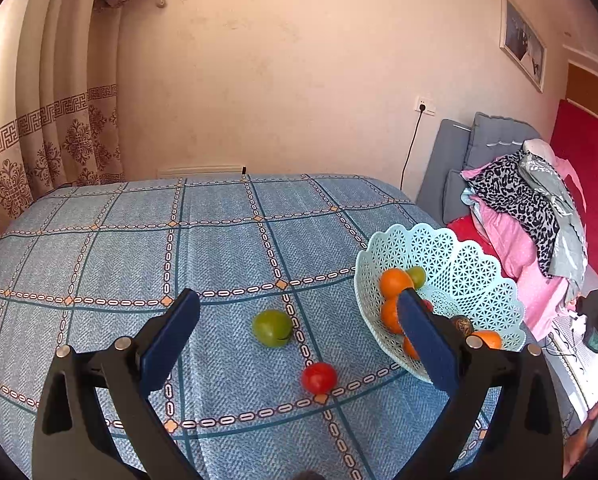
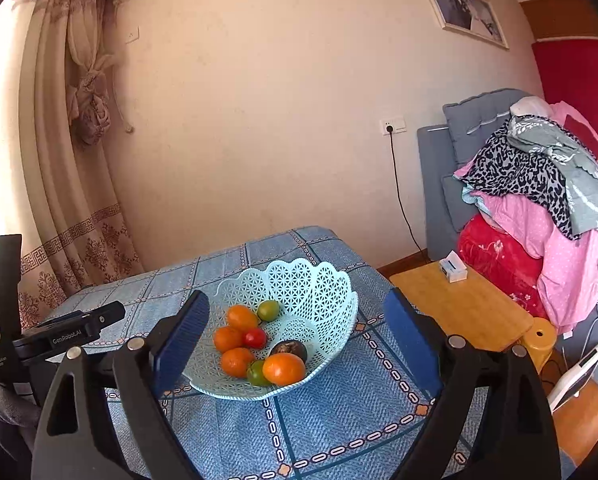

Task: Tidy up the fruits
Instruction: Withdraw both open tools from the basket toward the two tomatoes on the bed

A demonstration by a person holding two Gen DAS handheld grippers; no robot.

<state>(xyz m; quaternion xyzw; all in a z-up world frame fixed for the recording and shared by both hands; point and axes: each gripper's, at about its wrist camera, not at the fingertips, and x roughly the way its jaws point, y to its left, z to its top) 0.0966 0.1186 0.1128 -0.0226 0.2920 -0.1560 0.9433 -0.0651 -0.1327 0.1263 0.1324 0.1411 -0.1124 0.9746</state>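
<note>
- The left claw [image 1: 299, 312] hangs above the blue checked surface [image 1: 119, 248] with its pads spread wide and nothing between them. The right claw [image 2: 295, 320] is just as wide and empty, poised over the pale lattice basket [image 2: 323, 292].
- Two fruits lie loose on the cloth, left of the basket: a green fruit [image 1: 272, 328] and a red tomato [image 1: 319, 377], near each other but apart.
- The step in hand appears to be collecting one of these with the left claw. It would do well to come straight down, centre the round fruit between the pads, and close gently, since it could roll or bruise.
- Counted in the basket from the right wrist view: four orange fruits [image 2: 241, 317], two green ones [image 2: 268, 310], one red tomato [image 2: 255, 337] and one dark brown fruit [image 2: 288, 350].
</note>
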